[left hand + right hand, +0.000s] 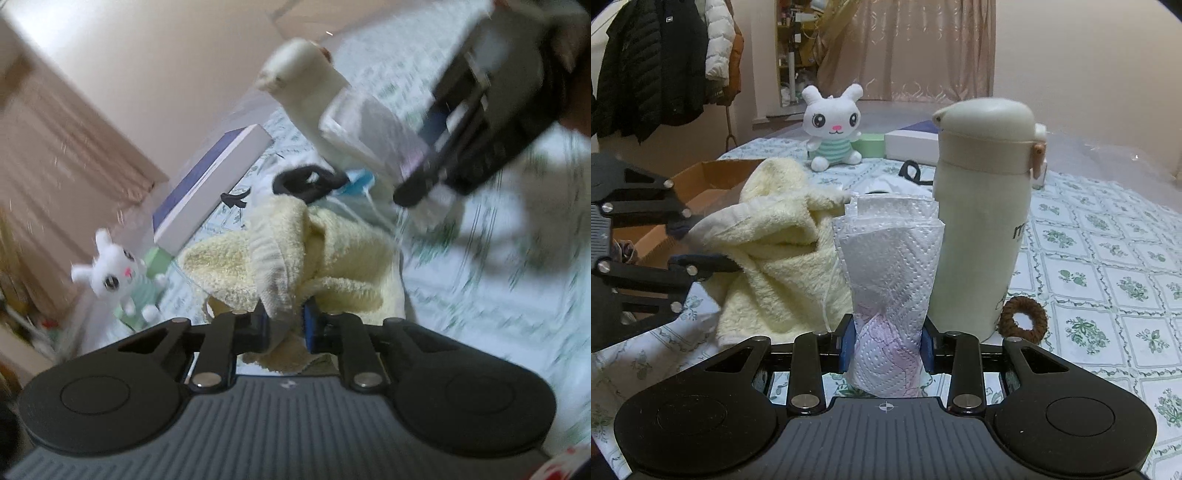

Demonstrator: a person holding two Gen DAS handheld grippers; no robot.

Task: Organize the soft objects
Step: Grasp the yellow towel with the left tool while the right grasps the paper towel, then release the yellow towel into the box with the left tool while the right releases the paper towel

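My left gripper (286, 326) is shut on the grey-edged hem of a pale yellow towel (332, 258), which is bunched and lifted; the gripper also shows at the left of the right wrist view (701, 247), pinching the towel (783, 251). My right gripper (886, 349) is shut on a folded white paper tissue pack (890, 266) held upright; it appears in the left wrist view (417, 181) at the upper right with the tissue (369, 133). A white plush rabbit (833, 125) sits at the back of the table.
A cream thermos bottle (982, 206) stands just right of the tissue. A brown hair tie (1023, 319) lies by its base. An open cardboard box (713, 184) is at the left. White and green boxes (908, 142) and a black hair tie (912, 171) lie behind.
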